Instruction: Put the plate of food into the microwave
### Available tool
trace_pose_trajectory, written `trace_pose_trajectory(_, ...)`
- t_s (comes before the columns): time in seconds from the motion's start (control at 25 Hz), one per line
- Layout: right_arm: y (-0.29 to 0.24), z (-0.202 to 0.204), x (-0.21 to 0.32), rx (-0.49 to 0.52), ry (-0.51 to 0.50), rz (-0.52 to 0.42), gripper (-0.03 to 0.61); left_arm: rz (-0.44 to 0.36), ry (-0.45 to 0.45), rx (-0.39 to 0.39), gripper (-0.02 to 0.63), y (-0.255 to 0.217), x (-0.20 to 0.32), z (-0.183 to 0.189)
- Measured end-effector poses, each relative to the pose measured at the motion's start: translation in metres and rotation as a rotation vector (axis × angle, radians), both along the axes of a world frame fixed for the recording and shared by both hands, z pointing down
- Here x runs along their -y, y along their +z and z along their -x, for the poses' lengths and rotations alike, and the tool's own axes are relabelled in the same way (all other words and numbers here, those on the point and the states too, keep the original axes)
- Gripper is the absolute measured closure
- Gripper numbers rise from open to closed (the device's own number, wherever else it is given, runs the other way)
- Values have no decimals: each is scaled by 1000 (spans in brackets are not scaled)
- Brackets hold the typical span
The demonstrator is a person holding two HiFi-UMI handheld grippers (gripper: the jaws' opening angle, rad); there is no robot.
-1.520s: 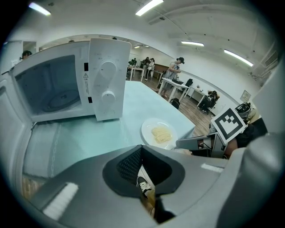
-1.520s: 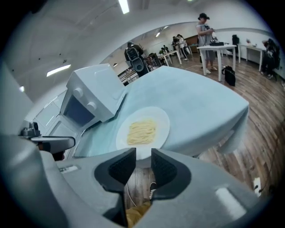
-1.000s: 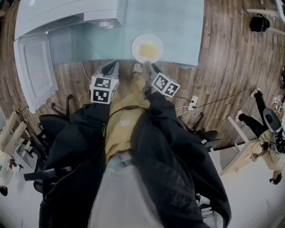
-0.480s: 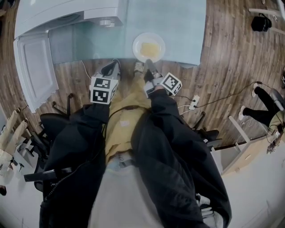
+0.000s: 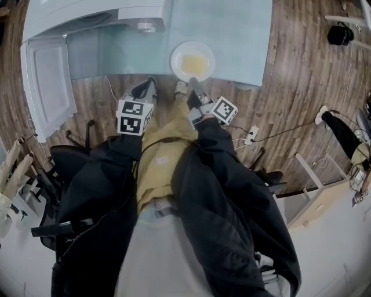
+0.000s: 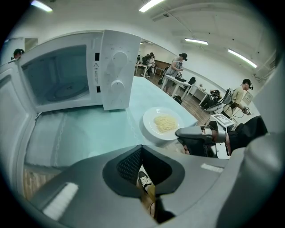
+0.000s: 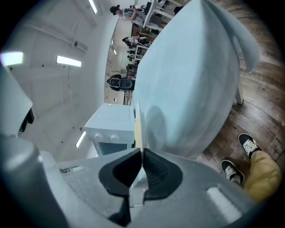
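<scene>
The plate (image 5: 193, 61) is round and white with a broad, plain rim. In its shallow middle is a small, flat heap of pale yellow food (image 5: 194, 62). In the left gripper view the plate (image 6: 164, 124) lies right of centre, and the food (image 6: 164, 122) looks like a tangle of thin strands. In the head view the plate sits at the top centre of the frame, at the near edge of the pale blue-green bench (image 5: 232, 29).

The right hand-held gripper (image 5: 193, 81) reaches up to the plate from below in the frame. Its jaws have just been closing, and they now pinch the plate's near rim. In the right gripper view this hand-held gripper (image 7: 141, 153) is rolled onto its side, so the plate (image 7: 137, 120) shows edge-on as a thin white line running up from between the pads.

The left hand-held gripper (image 5: 152, 83) hangs over the wooden floor (image 5: 93, 101) just off the bench edge, left of the plate. In its own view the left hand-held gripper (image 6: 141, 149) has its jaw tips clenched together on nothing.

The white microwave (image 5: 98, 17) stands on the bench in the upper left, well apart from the plate. Its door (image 5: 49, 81) is swung open toward the left edge of the frame.
</scene>
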State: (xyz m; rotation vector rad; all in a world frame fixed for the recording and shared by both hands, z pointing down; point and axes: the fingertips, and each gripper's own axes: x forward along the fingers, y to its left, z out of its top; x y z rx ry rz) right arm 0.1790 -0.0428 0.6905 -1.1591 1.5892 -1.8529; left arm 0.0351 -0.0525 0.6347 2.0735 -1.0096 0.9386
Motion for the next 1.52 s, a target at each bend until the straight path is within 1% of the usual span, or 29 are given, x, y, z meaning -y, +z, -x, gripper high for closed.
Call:
trace_pose_trajectory(0.16,-8,17,5,-3,-64,-31,566,-4,-25,-7,617,-2,0,9)
trace_pose_trajectory(0.32,-11,42,8,5,-125,-33,566,-4,-64,-12,617,-3,-2,25)
trace_pose_trajectory(0.8,-21,144,26,17,-345,-69,565,-13,-228,-13,617,-5,-3,111)
trace_pose_trajectory(1.0,-28,184,40,22,-416,-80,565,-21,-290,-13,617,-8,0,143)
trace_pose_trajectory(1.16,-33,215,55,25,-460,-86,565,-16,-333,-16,617,-5,2,168)
trace_pose_trajectory(1.32,-37,241,77,29,-499,-113,565,4,-370,-27,617,1,8,186)
trace_pose_trajectory(1.52,-42,266,106,35,-501,-125,565,7,-396,-46,617,4,27,201)
